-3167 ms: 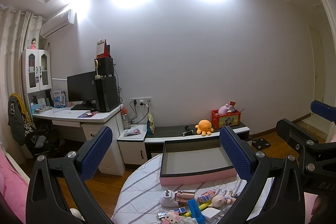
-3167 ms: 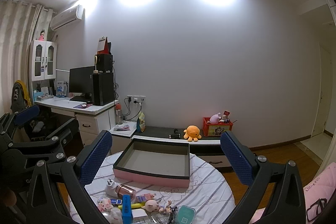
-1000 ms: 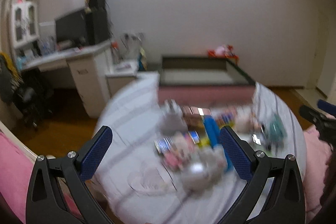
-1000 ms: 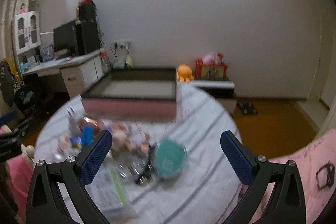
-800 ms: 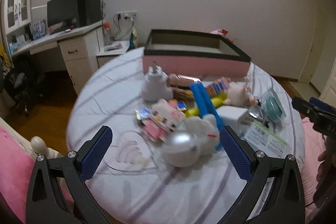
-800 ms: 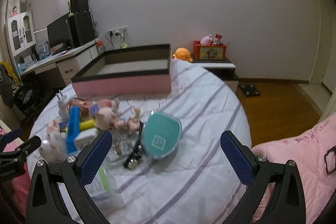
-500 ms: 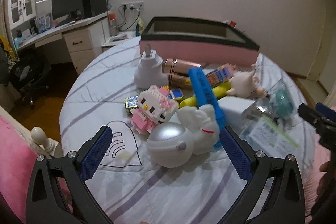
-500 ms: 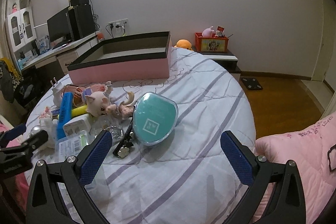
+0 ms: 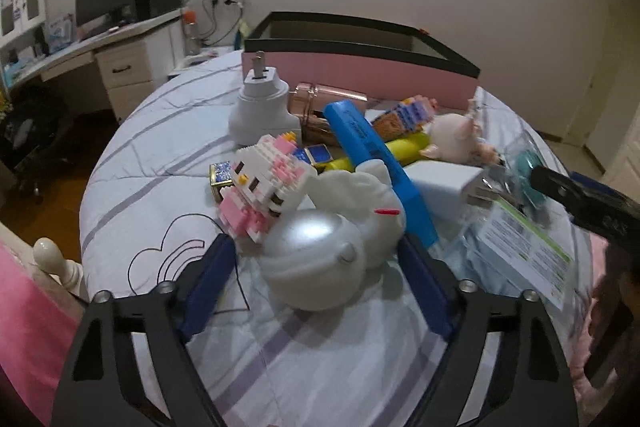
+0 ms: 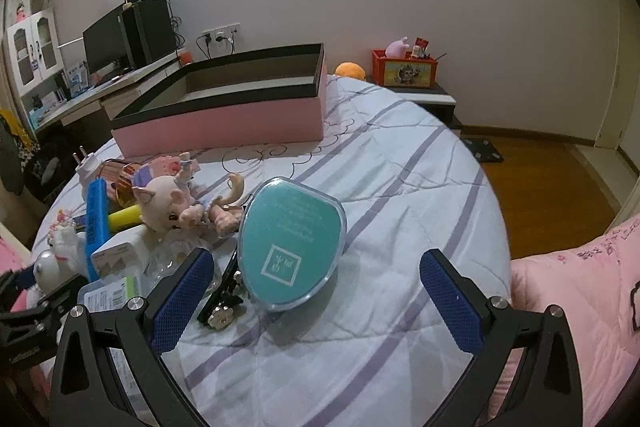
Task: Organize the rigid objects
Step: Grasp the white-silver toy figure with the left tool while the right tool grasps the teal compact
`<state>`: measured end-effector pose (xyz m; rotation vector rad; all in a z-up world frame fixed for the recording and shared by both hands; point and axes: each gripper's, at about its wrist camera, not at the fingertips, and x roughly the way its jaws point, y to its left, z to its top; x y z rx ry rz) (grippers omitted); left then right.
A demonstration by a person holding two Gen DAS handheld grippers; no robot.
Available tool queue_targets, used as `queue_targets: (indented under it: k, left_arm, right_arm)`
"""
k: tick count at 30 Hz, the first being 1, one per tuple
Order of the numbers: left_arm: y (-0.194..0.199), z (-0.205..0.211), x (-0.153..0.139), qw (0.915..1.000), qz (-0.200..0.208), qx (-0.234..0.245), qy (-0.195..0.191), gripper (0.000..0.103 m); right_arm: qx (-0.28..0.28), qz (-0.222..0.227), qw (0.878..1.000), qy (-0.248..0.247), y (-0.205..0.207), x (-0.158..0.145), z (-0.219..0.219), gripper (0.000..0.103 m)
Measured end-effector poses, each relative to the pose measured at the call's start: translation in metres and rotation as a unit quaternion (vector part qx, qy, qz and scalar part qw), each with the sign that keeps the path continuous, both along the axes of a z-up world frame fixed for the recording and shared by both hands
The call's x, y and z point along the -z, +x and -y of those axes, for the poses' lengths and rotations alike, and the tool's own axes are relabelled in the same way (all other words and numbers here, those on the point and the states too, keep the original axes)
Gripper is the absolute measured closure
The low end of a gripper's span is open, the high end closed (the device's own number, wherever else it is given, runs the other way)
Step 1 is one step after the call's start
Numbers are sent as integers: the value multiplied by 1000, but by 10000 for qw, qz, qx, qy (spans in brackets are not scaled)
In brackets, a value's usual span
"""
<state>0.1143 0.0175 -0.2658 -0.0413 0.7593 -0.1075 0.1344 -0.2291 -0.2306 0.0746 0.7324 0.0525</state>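
The left gripper (image 9: 316,281) is hovering released, its fingers (image 9: 210,273) straddling the astronaut (image 9: 332,247), which is lying crosswise on the tabletop (image 9: 160,131); the right gripper (image 10: 316,301), also released, is farther off.

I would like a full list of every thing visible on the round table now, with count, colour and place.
Shallow open box: one, pink walls, black rim, far side.
White plug adapter: one, left of pile.
Rose-gold metal tube: one, beside adapter.
Blue marker: one, across pile.
Yellow marker: one, under blue one.
Brick-built kitten figure: one, white-pink, pile front.
Silver-headed white figure: one, nearest left gripper.
Pink pig-eared doll: one, centre.
Teal clear-cased box: one, right of pile.
Left hand-held gripper: open.
Right hand-held gripper: open.
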Motion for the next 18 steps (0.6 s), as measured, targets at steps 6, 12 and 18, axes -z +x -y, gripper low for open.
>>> queue_targets:
  k: [6, 12, 18]
  left_arm:
    - [-10, -9, -1, 9998, -14, 137, -137, 32]
    - [-12, -21, -3, 9993, -52, 55, -372, 33]
    - [-10, -18, -4, 9990, -35, 97, -434, 36]
  right_arm:
    - [-63, -171, 9994, 293, 11, 9, 5, 16]
    - [-301, -239, 9988, 313, 13, 10, 2, 46]
    - [-311, -287, 9987, 275, 4, 9, 6, 46]
